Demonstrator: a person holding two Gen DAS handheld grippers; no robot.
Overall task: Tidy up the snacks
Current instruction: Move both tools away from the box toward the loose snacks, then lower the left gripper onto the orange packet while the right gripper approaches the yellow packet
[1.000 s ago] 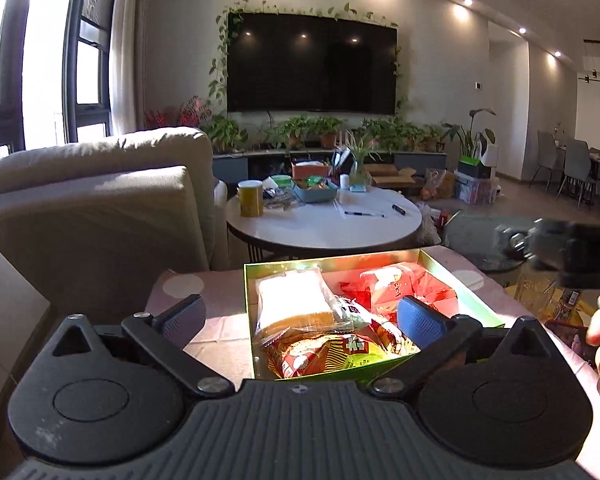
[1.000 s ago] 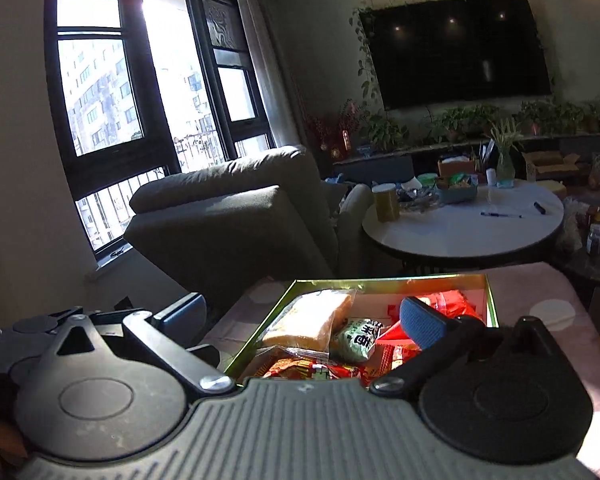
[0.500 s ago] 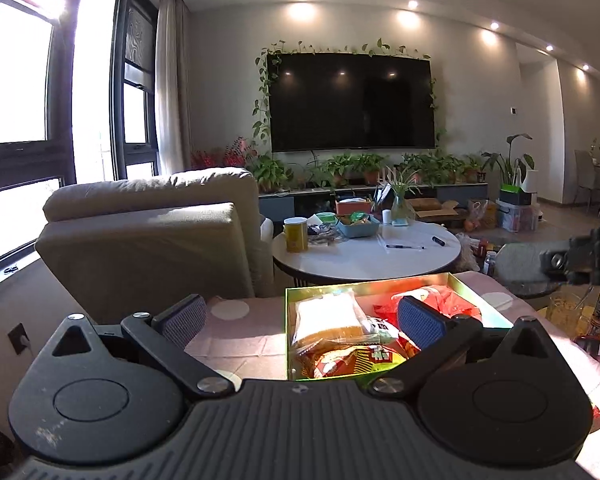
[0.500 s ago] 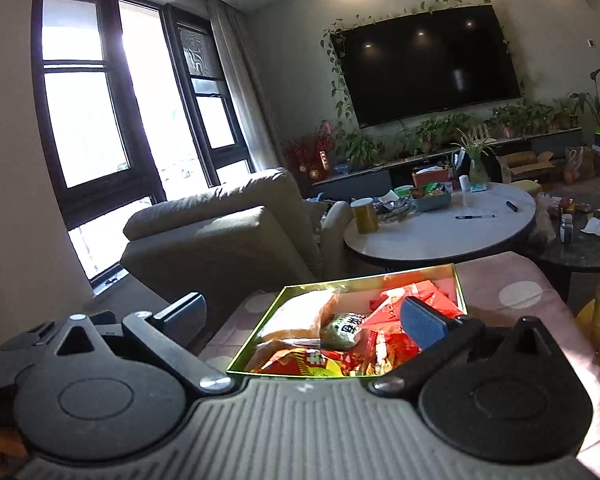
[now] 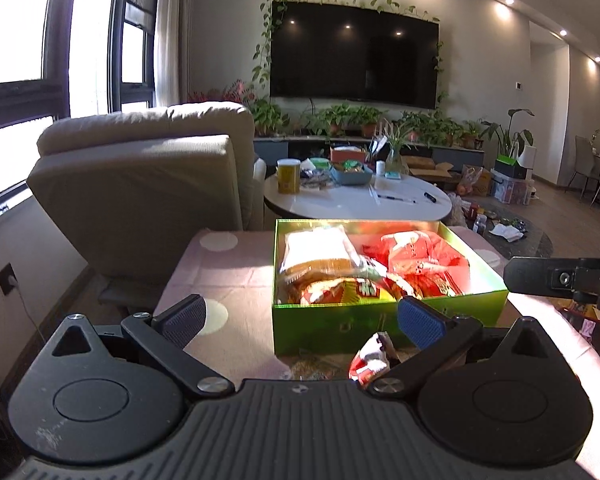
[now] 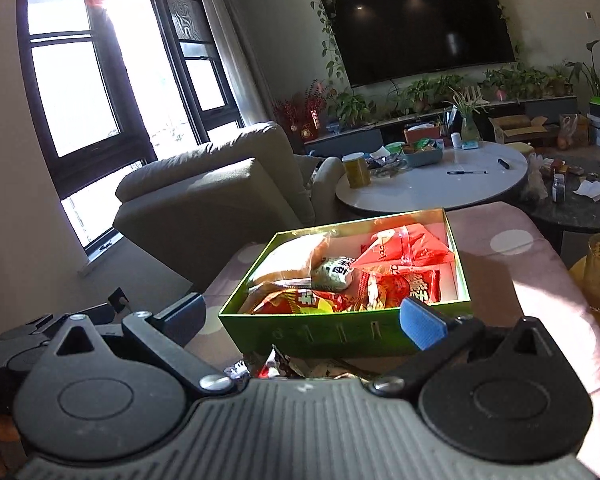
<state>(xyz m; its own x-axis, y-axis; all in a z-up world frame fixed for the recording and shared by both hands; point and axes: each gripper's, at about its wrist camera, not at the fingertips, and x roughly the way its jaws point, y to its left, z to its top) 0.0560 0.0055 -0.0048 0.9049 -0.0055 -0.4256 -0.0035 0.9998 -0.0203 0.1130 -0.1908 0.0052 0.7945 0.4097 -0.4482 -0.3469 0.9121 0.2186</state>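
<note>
Two grippers, left point(image 5: 302, 318) and right point(image 6: 304, 320), spread wide, empty; both pulled back, green box point(image 5: 384, 324) now wholly visible, red packet point(image 5: 372, 360) newly exposed.

Little reads clearly — the round grey-green packet point(image 6: 337, 273) in the green box point(image 6: 340, 332) bears black Chinese characters, and the red-yellow packet point(image 6: 306, 300) shows one white character, both blurred.
</note>
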